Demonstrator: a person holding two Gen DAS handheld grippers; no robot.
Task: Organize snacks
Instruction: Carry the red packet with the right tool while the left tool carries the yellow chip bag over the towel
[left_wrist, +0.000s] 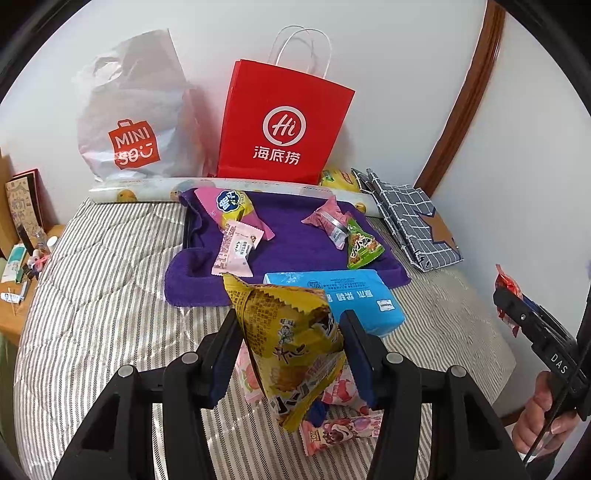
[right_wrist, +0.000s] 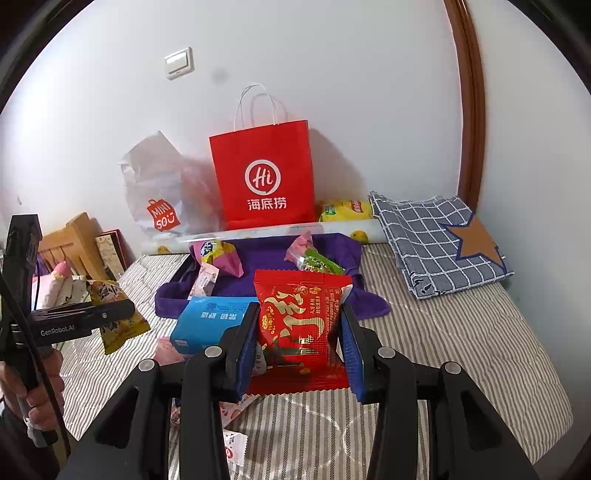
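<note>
The left gripper (left_wrist: 290, 354) is closed on a yellow snack packet (left_wrist: 291, 347), its two fingers pressing the packet's sides so that the packet hangs tilted above the striped bed cover (left_wrist: 103, 280); a few pink-wrapped snacks (left_wrist: 340, 424) lie on the cover right beneath it. The right gripper (right_wrist: 299, 347) is likewise clamped on a red snack packet (right_wrist: 301, 321), held upright between the blue pads (right_wrist: 351, 350), clear of the bedding. Ahead of both grippers a purple towel (left_wrist: 295, 243) is spread over a dark tray, and on it lie a pink and yellow snack bag (left_wrist: 229, 210), a pale pink sachet (left_wrist: 236, 251) overlapping it, a pink wrapped candy (left_wrist: 328, 218) and a green snack packet (left_wrist: 360, 247) near the towel's right side. A blue tissue pack (left_wrist: 343, 295) rests at the towel's near edge, partly on it. Behind the towel a rolled printed sheet (left_wrist: 155, 190) lies crosswise, and beyond that a red paper bag (left_wrist: 284, 125) and a white Miniso plastic bag (left_wrist: 133, 118) lean against the wall, with a yellow bag (left_wrist: 338, 179) just beside the red one. A folded blue checked cloth (left_wrist: 410, 218) with a brown star lies to the right of the towel. In the right wrist view the left gripper appears at the left edge with the yellow packet in its grip.
</note>
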